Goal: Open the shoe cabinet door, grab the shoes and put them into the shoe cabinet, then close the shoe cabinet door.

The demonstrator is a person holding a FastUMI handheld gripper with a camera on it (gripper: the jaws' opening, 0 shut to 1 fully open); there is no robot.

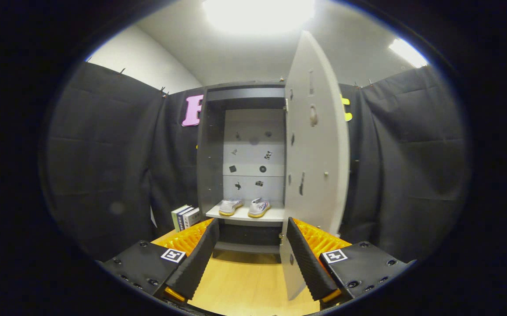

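1. Gripper view, the tool: the tool [248, 267] is spread wide open with nothing between its fingers. Through the gap you see bare wooden floor [244, 281] and, beyond it, the shoe cabinet [212, 149].

2. Gripper view, task progress: the cabinet door [317, 153] stands swung open on the right side of the cabinet, its inner face turned toward the camera. A pair of shoes [244, 207] sits side by side on a pale shelf [275, 215] inside the cabinet, toes toward the camera. Judging from this, opening the door and placing the shoes look done; what is left is closing the door.

3. Gripper view, edges near the cabinet: the door's free edge comes forward from the cabinet and its lower corner lies just beside the tool's right finger [308, 261], apparently close to touching; I cannot tell whether they meet. The door reaches well above the cabinet's top panel in this bent lens.

4. Gripper view, open room: left of the cabinet, a few upright books [185, 217] stand on the floor against the black cloth wall. The floor ahead of the cabinet, between the fingers, is open. To shut the door, the tool would likely need to get round to the door's outer face, right of the cabinet, where cloth hangs near.
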